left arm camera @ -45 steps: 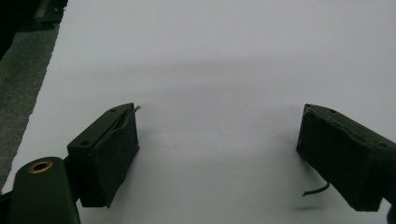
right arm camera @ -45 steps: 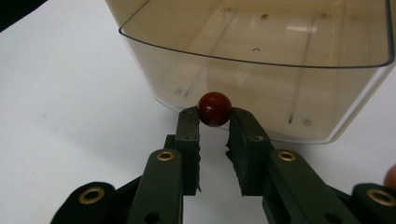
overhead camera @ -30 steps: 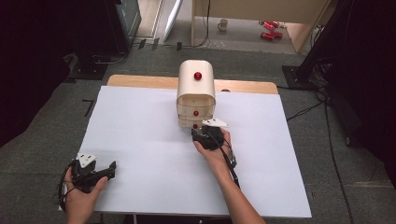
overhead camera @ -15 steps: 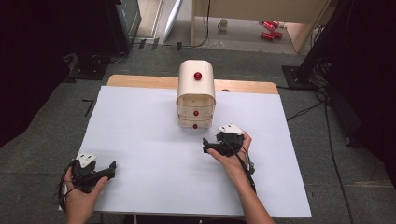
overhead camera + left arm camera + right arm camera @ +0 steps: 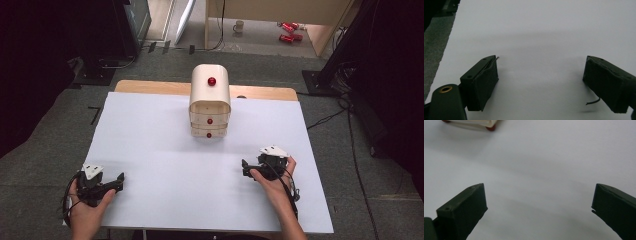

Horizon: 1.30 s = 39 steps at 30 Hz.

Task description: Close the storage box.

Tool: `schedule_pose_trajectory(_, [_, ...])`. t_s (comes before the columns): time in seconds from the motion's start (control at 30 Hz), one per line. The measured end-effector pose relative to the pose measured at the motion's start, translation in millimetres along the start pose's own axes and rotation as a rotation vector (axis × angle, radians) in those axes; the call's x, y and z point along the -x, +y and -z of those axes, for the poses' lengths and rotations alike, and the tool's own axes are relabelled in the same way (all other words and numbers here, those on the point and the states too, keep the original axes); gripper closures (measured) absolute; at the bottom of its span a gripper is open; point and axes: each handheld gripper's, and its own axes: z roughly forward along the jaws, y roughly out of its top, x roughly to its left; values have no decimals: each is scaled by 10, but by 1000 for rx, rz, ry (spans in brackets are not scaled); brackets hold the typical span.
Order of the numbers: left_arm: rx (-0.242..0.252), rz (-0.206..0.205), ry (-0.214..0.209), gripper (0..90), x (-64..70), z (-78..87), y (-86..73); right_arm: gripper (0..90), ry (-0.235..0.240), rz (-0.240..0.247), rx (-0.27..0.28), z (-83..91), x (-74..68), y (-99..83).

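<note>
left hand-held gripper point(image 5: 118, 181): spread, empty | right hand-held gripper point(image 5: 244, 167): spread, empty | drawer box point(image 5: 210, 106): rounded pale wood, red knobs

Smooth pale wooden drawer chest point(image 5: 210, 107)

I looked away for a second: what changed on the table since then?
The right gripper drew back from the small drawer chest toward the person, jaws open and holding nothing. The left gripper stayed at the near left corner; the chest did not move, drawers shut.
</note>
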Motion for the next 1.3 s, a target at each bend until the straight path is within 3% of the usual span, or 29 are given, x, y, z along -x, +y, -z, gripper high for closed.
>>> schedule_pose_trajectory(0.17, [0, -1, 0, 128, 0, 0, 0, 0, -30, -43, 5, 162, 245, -172])
schedule_pose_trajectory(0.7, [0, -1, 1, 128, 1, 0, 0, 0, -101, -117, -27, 515, 814, -580])
schedule_pose_trajectory(1.0, [-1, -2, 2, 128, 1, 0, 1, 0, -124, -124, -45, 654, 963, -759])
schedule_pose_trajectory(1.3, [0, -3, 2, 128, 2, 1, 0, 0, -153, -88, -29, 723, 941, -863])
